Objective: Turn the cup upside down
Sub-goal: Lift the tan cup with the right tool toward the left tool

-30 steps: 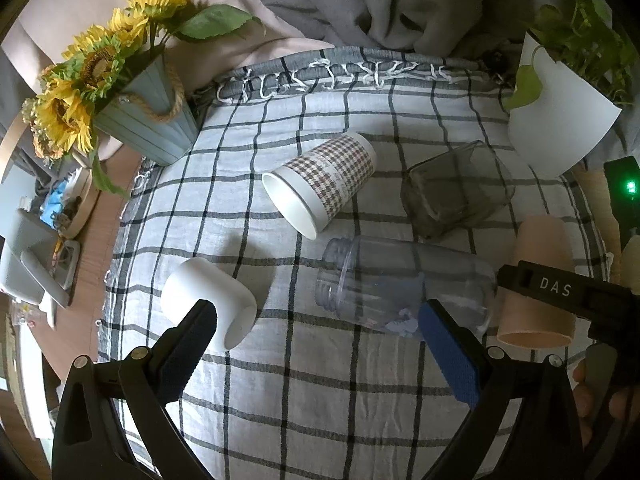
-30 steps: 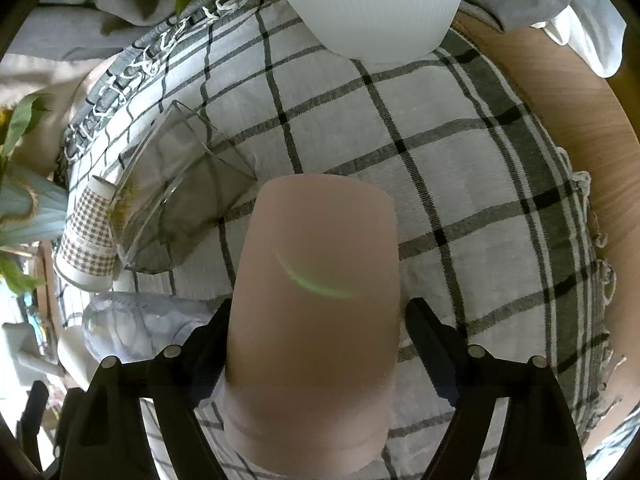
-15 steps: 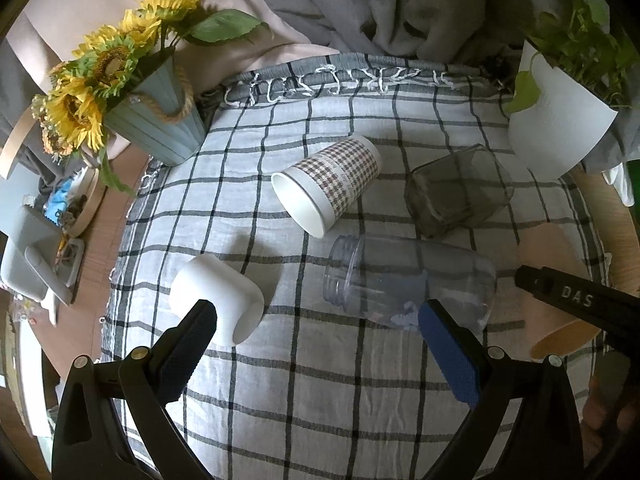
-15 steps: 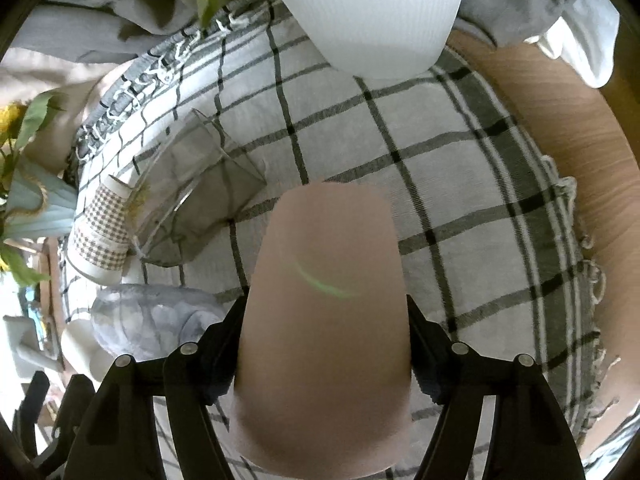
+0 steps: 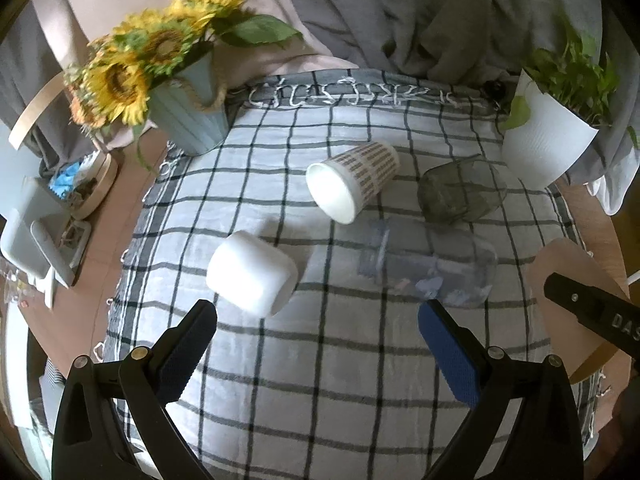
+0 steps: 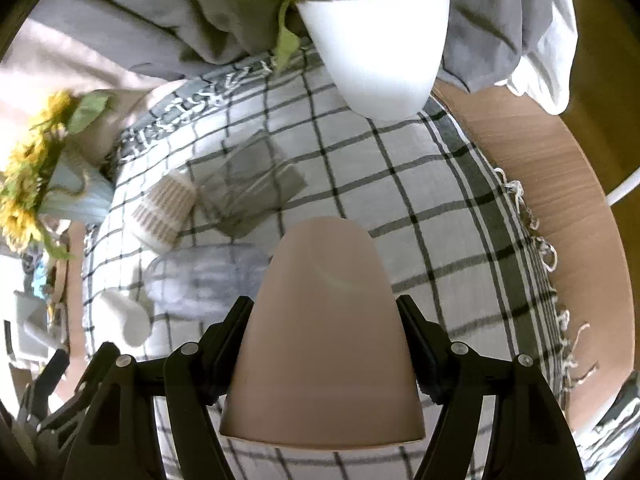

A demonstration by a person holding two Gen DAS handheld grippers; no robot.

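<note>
The right claw [image 6: 324, 344] is clamped on the pink cup [image 6: 324, 328], one finger on each side of its wall. The cup's closed base points away from the camera and its wide rim sits nearest the lens, over the checked cloth [image 6: 420, 208] near the right edge of the counter [image 6: 552, 184]. From the left wrist the same cup [image 5: 560, 280] shows at the far right, partly behind a dark finger of the right claw.

The left claw [image 5: 316, 344] is spread wide with nothing between its fingers, above the cloth [image 5: 320, 380]. Ahead of it a white cup [image 5: 252, 274] lies on its side, and beyond that a patterned cup [image 5: 354, 180] lies with its mouth toward the camera. A clear bottle [image 5: 432, 268] lies on its side just right of centre, and a grey glass [image 5: 460, 194] lies behind it. Sunflowers [image 5: 140, 64] in a blue pot stand at the cloth's far left corner, and a white plant pot [image 5: 544, 140] at the far right.
</note>
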